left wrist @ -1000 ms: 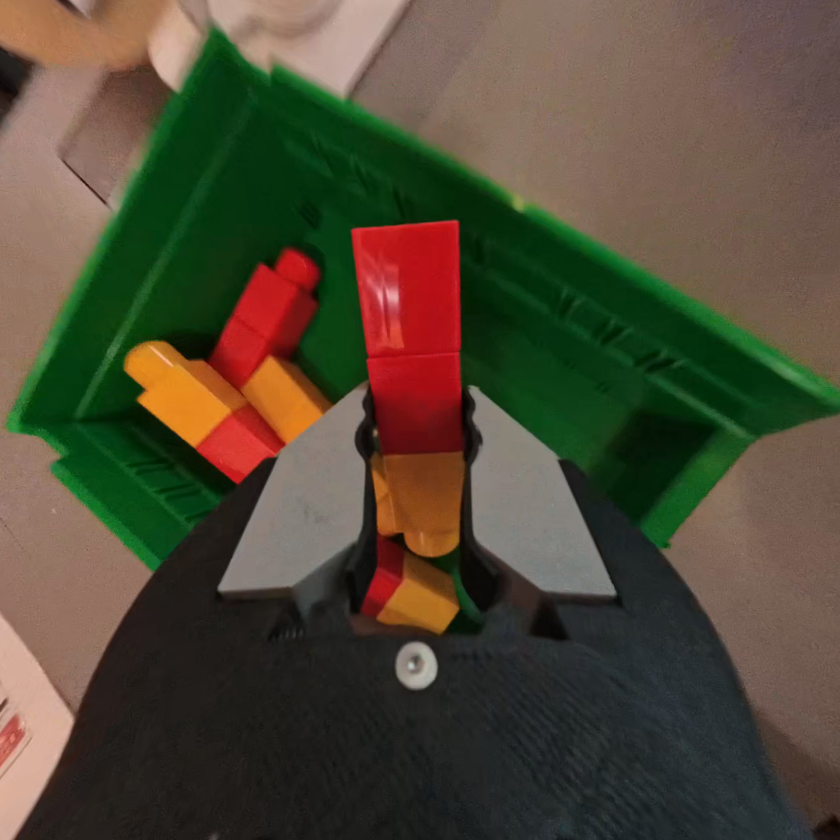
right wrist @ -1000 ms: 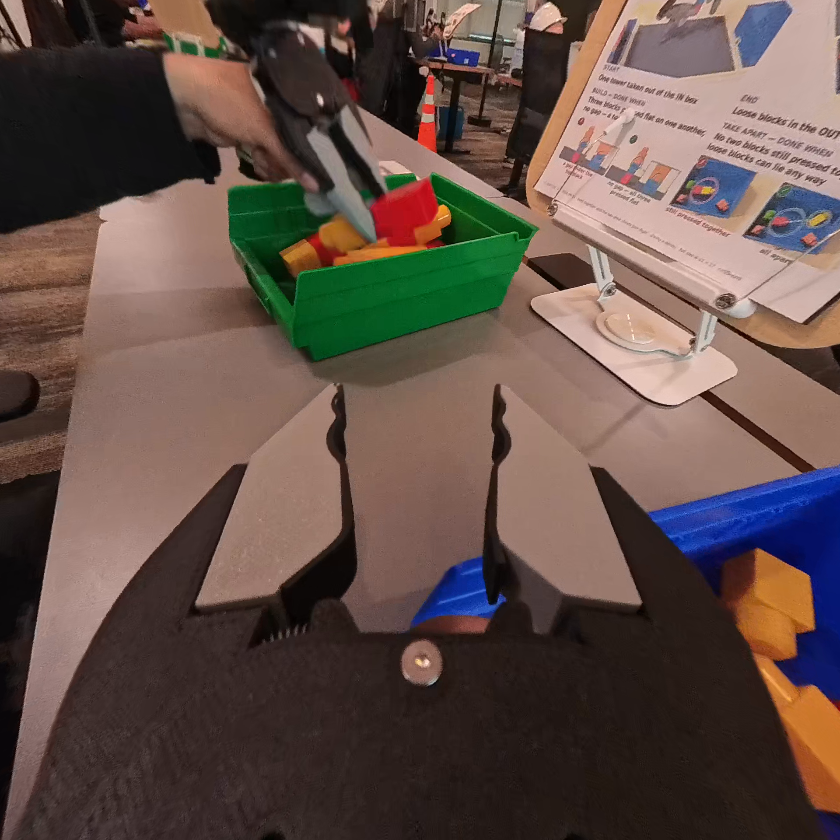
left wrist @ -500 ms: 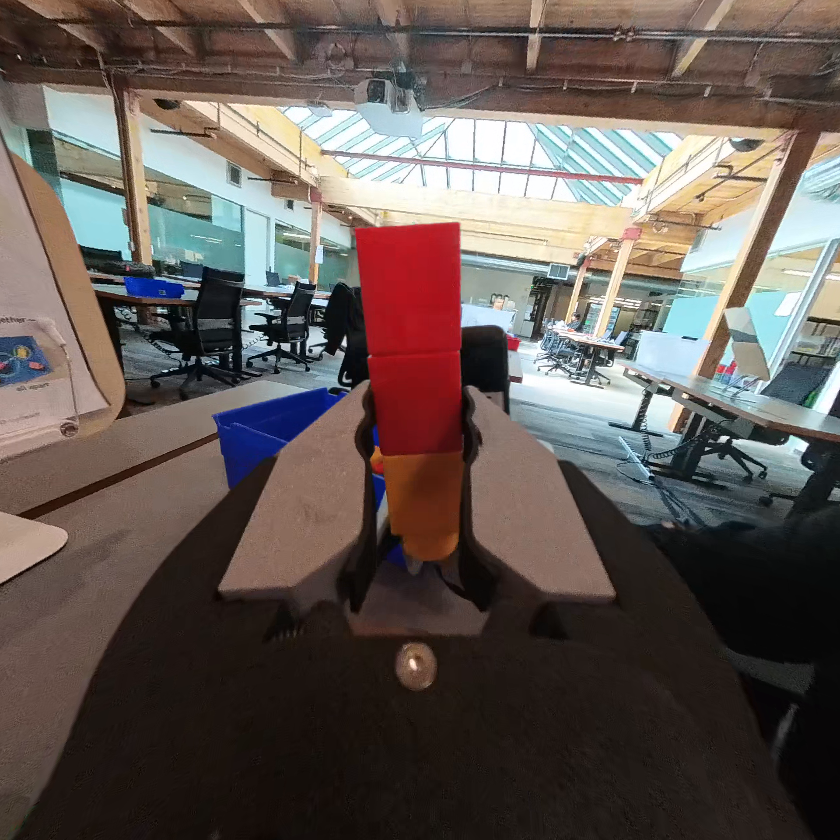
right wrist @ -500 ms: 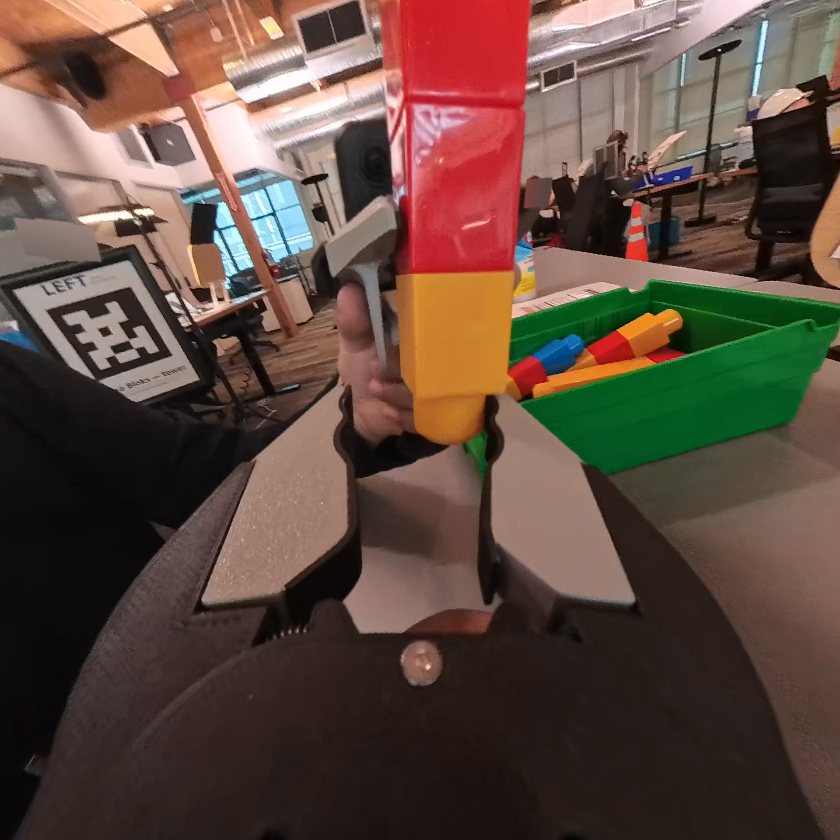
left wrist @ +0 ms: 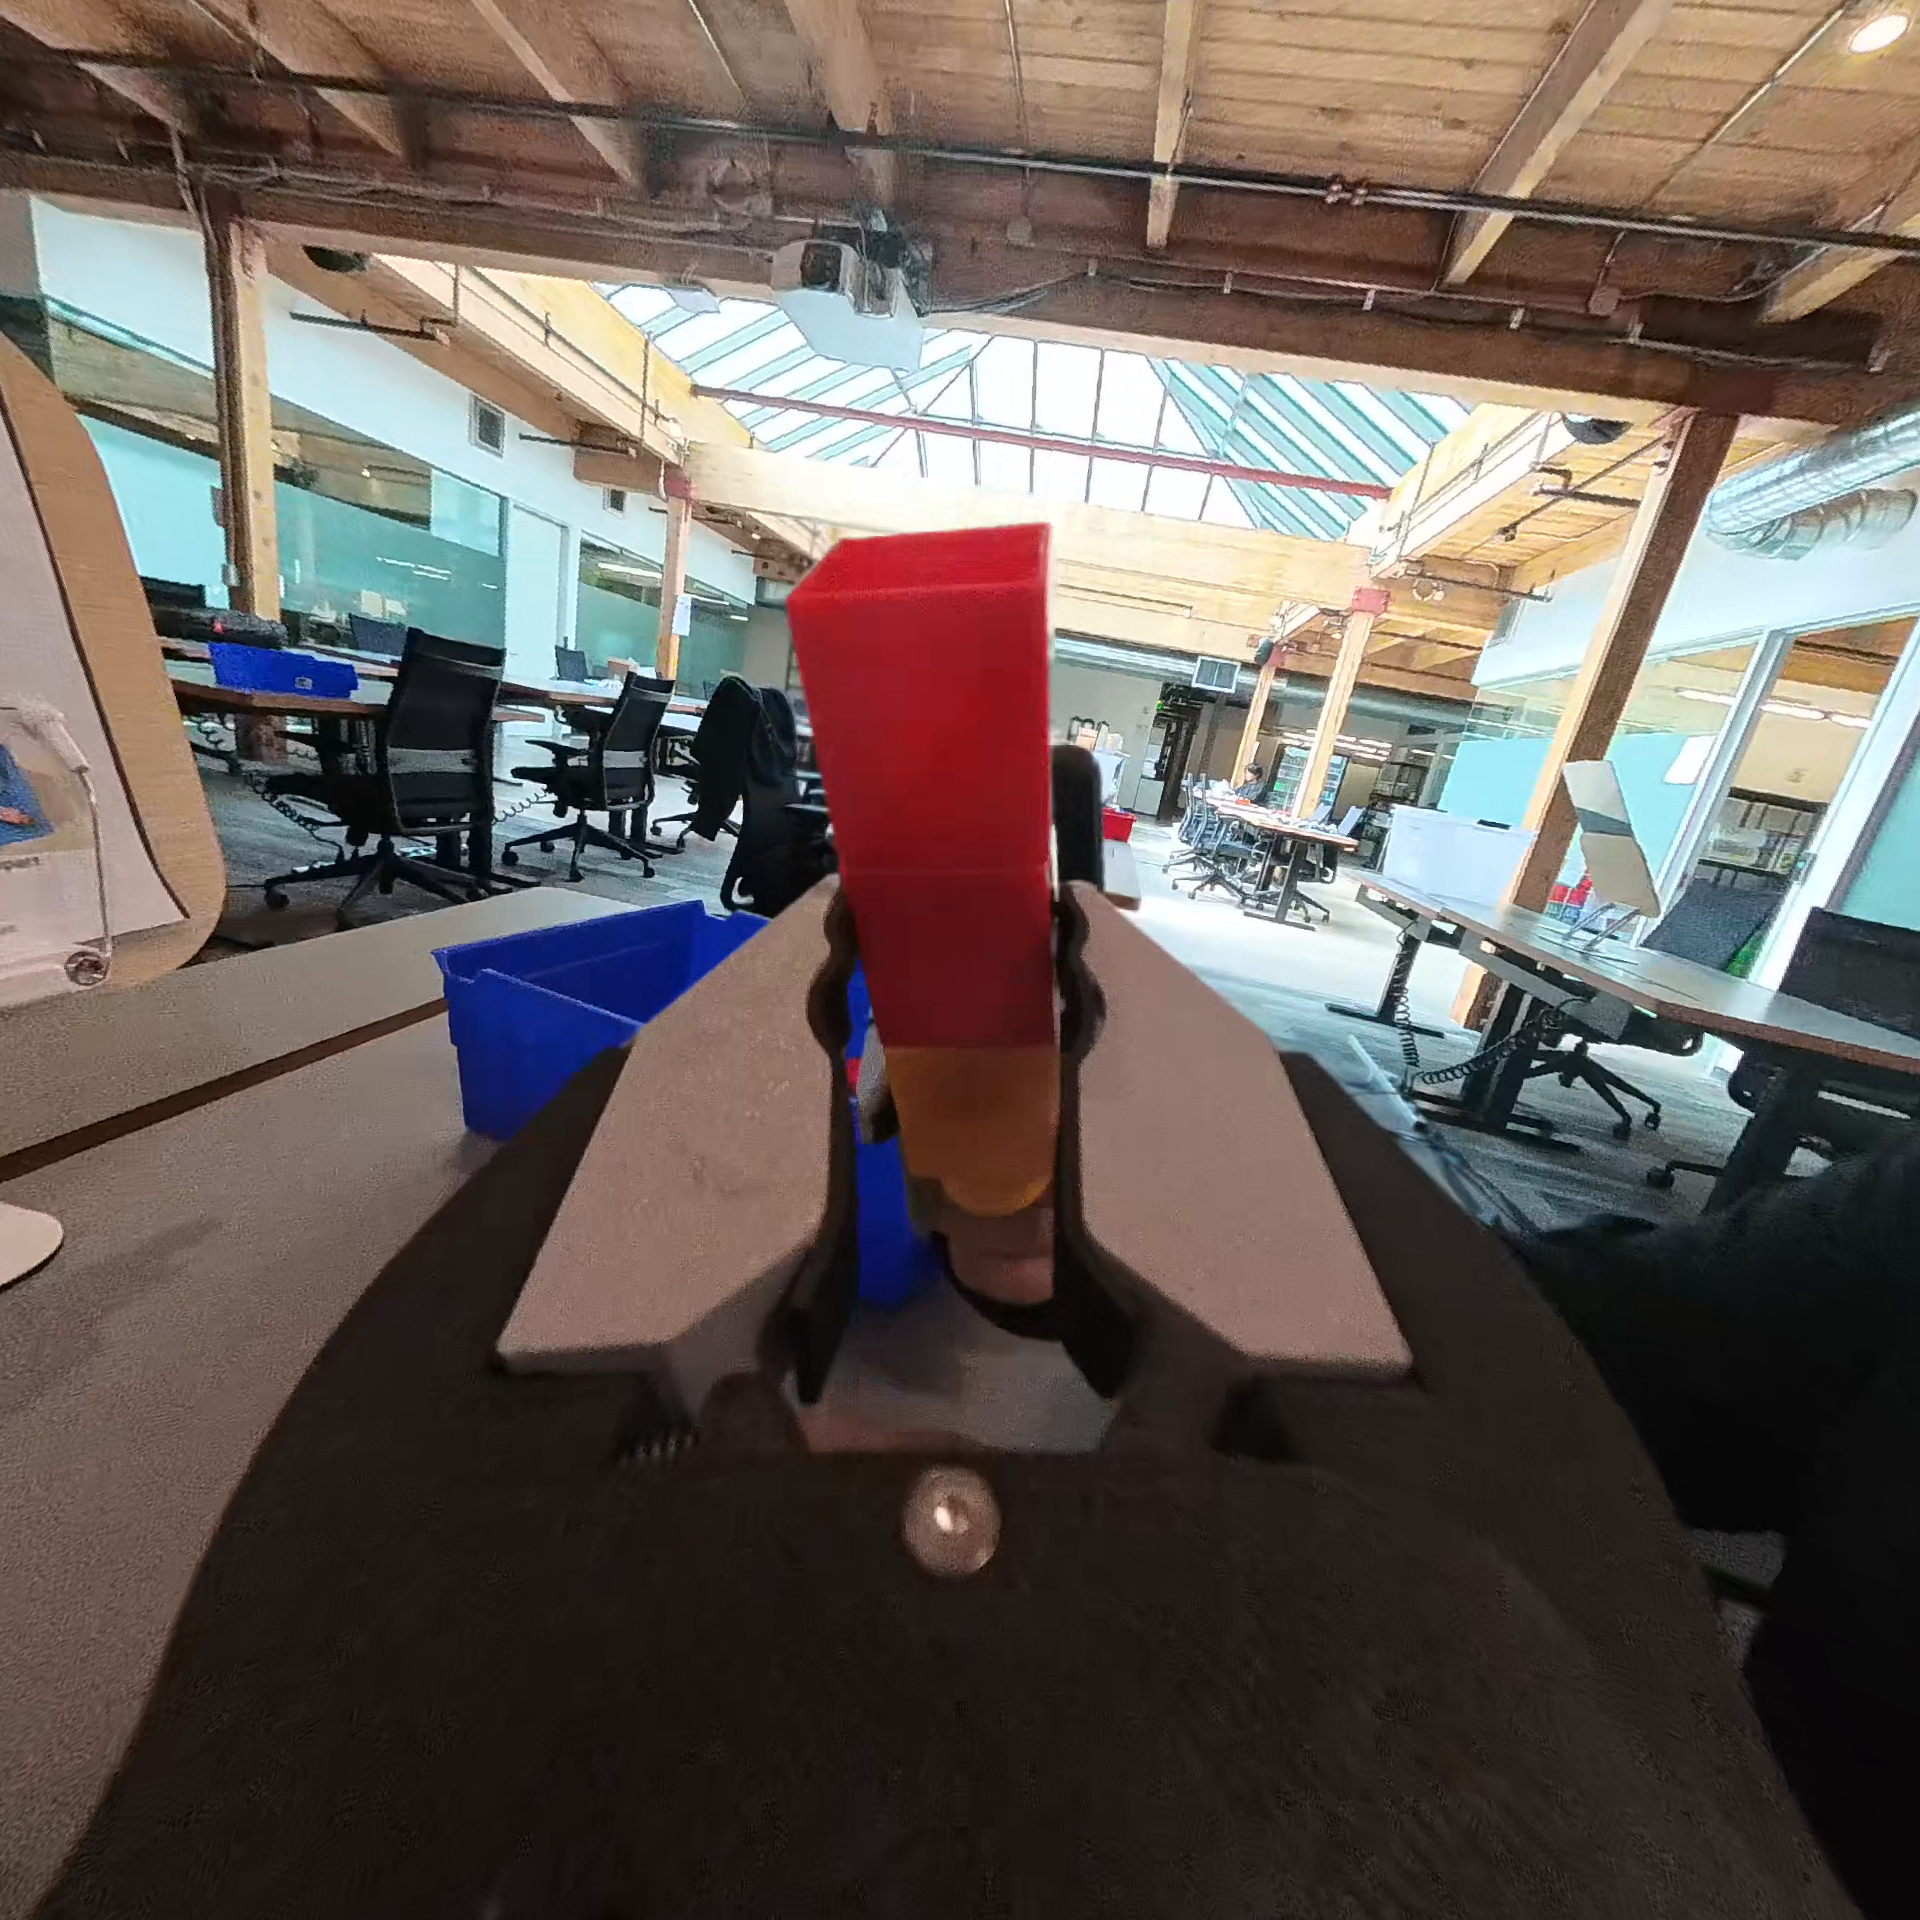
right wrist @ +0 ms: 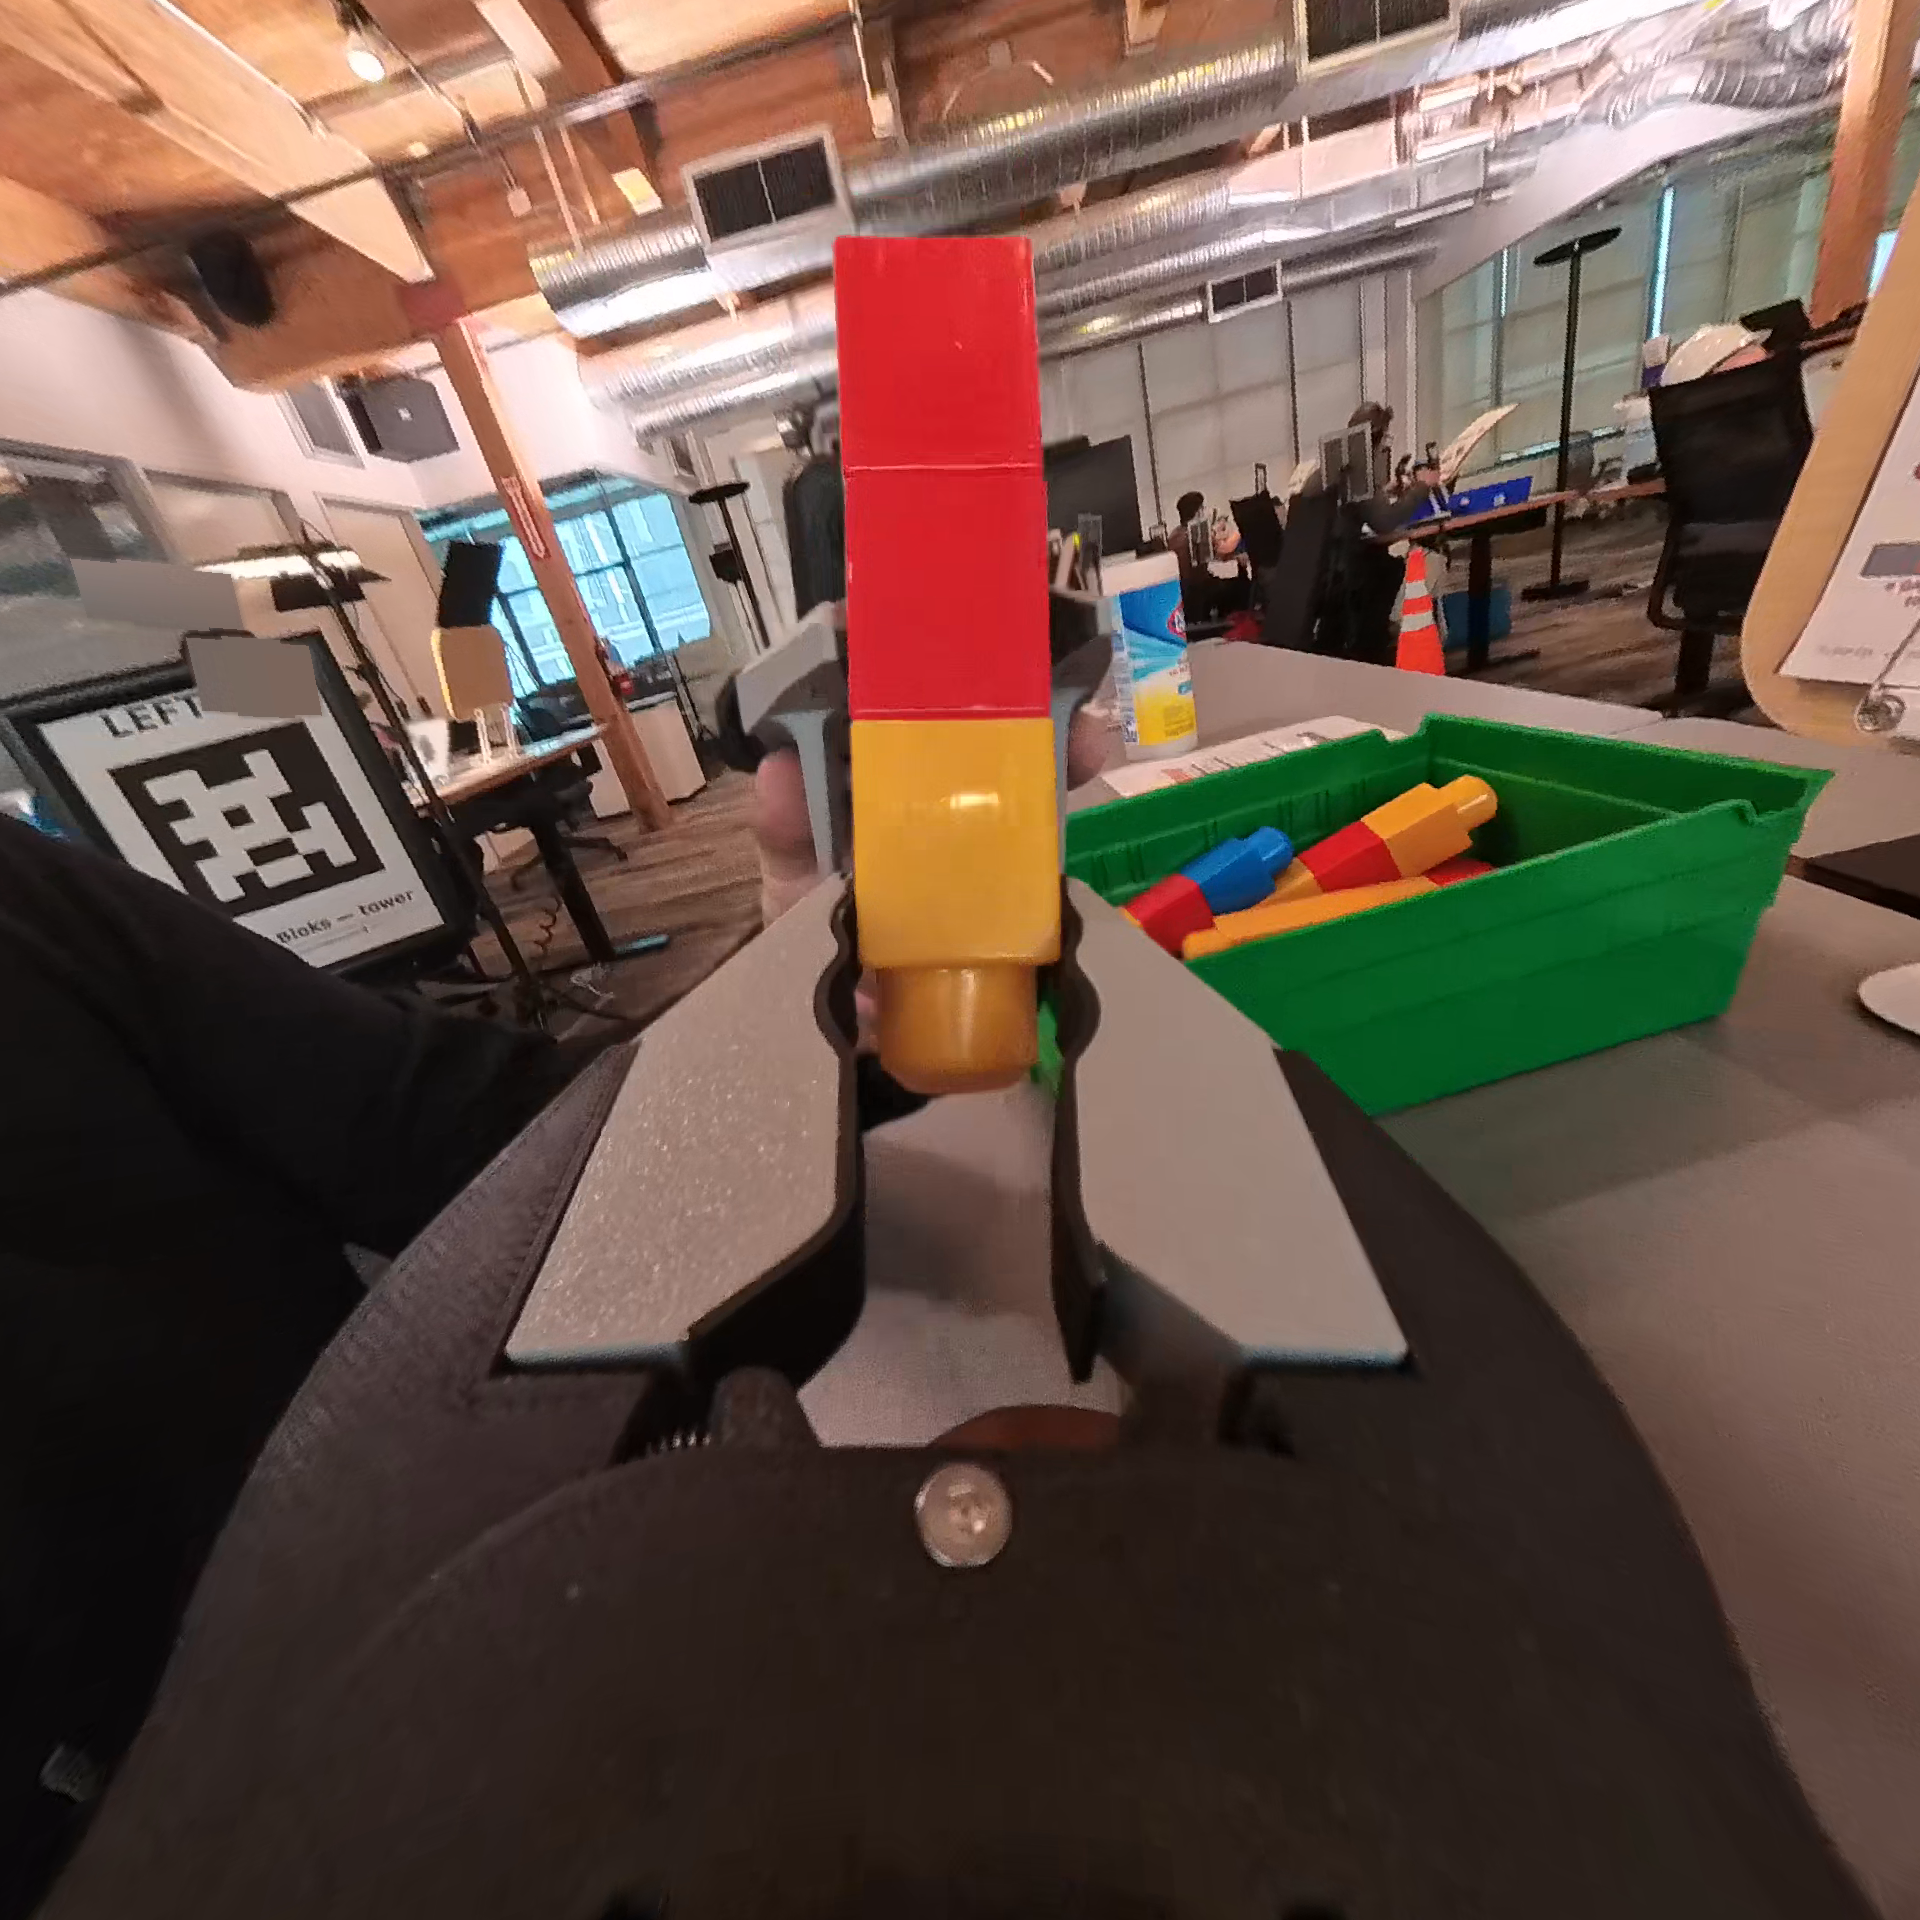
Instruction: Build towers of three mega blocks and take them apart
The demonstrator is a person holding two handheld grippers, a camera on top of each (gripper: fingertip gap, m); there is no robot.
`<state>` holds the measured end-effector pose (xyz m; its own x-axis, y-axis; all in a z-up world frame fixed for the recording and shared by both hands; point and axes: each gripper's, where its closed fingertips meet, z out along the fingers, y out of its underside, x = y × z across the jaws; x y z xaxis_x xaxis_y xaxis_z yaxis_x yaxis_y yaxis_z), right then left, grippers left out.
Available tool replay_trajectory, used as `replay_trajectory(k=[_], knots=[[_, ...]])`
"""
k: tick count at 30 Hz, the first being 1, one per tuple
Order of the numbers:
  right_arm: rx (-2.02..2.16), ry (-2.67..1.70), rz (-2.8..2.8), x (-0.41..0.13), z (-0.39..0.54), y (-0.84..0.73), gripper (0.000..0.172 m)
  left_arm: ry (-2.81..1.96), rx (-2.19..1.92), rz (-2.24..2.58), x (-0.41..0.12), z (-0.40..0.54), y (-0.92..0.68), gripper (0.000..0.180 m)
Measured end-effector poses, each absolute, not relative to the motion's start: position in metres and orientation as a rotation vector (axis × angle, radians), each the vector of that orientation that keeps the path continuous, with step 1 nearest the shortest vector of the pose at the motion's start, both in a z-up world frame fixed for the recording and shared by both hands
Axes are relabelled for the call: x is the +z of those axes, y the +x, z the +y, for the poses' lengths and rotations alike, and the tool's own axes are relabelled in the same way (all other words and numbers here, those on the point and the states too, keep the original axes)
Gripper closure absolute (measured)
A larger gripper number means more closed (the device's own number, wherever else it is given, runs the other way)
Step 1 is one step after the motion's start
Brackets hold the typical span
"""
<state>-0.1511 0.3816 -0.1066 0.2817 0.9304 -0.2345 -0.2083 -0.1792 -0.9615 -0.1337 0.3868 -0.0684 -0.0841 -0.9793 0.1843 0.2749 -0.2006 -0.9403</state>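
Two claws of mine pinch one three-block plastic tower (right wrist: 943,644), held upside down above the grey table (right wrist: 1662,1195): my left gripper (left wrist: 948,971) presses its middle red block (left wrist: 951,956), my right gripper (right wrist: 956,945) clamps the yellow block (right wrist: 951,831), beside the green plastic bin (right wrist: 1507,966).

What I couldn't make out

My left gripper's (left wrist: 951,971) fingers hid the sides of the tower's (left wrist: 935,831) lower red block; the blue bin (left wrist: 551,987) sat half behind them, and the board (right wrist: 1860,436) ran off the right view's edge.
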Motion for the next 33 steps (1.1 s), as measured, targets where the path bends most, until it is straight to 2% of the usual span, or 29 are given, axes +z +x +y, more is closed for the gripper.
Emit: replay_trajectory(k=[3, 8, 14, 18, 19, 33], knots=[[1.111, -1.445, -0.807, -0.12, 0.384, -0.145, 0.138, -1.12, -1.51, 0.912, -0.067, 0.393, -0.139, 0.139], [1.087, -1.448, -0.835, -0.12, 0.38, -0.14, 0.138, -1.103, -1.566, 0.957, -0.066, 0.393, -0.145, 0.145], [1.237, -1.274, -0.642, -0.094, 0.383, -0.138, 0.138, -1.017, -1.638, 0.744, -0.045, 0.399, -0.15, 0.146], [1.233, -1.13, -0.523, -0.08, 0.384, -0.137, 0.132, -0.957, -1.715, 0.575, -0.036, 0.405, -0.153, 0.146], [1.207, -1.111, -0.502, -0.077, 0.385, -0.135, 0.137, -0.96, -1.731, 0.573, -0.037, 0.404, -0.151, 0.146], [1.321, -1.05, -0.443, -0.071, 0.385, -0.132, 0.138, -0.958, -1.75, 0.564, -0.041, 0.401, -0.143, 0.146]])
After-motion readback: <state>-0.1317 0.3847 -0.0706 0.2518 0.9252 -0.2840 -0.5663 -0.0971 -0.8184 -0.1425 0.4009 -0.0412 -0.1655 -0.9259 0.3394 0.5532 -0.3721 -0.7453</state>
